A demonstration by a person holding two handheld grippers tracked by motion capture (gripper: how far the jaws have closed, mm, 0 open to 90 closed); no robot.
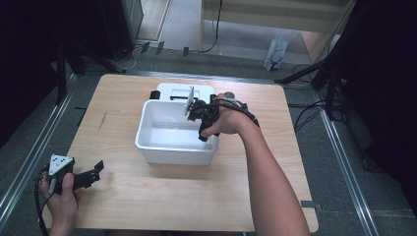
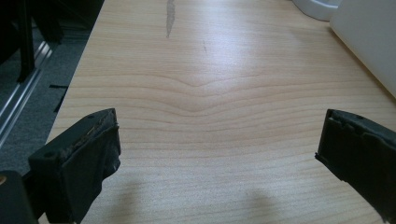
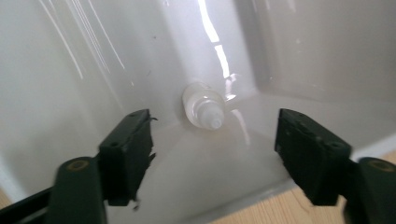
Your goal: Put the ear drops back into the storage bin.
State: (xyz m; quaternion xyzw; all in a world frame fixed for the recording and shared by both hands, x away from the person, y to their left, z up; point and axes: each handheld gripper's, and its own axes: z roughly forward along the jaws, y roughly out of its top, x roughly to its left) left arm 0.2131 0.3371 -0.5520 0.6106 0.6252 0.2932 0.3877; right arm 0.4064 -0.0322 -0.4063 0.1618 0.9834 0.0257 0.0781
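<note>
Right gripper view blurs a small bottle (image 3: 204,108) in the tub (image 3: 84,70) beyond the right gripper (image 3: 212,149), its jaws open, while the left gripper (image 2: 217,154) also gapes.

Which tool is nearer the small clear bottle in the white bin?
Right. The right tool hangs open just above the bottle inside the bin; the left tool rests far off.

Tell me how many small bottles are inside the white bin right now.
1. A small clear bottle lies on the floor of the white bin, near a corner, below the right gripper, whose jaws stand open above it. The hand may hide part of the bin's floor in the high view.
</note>
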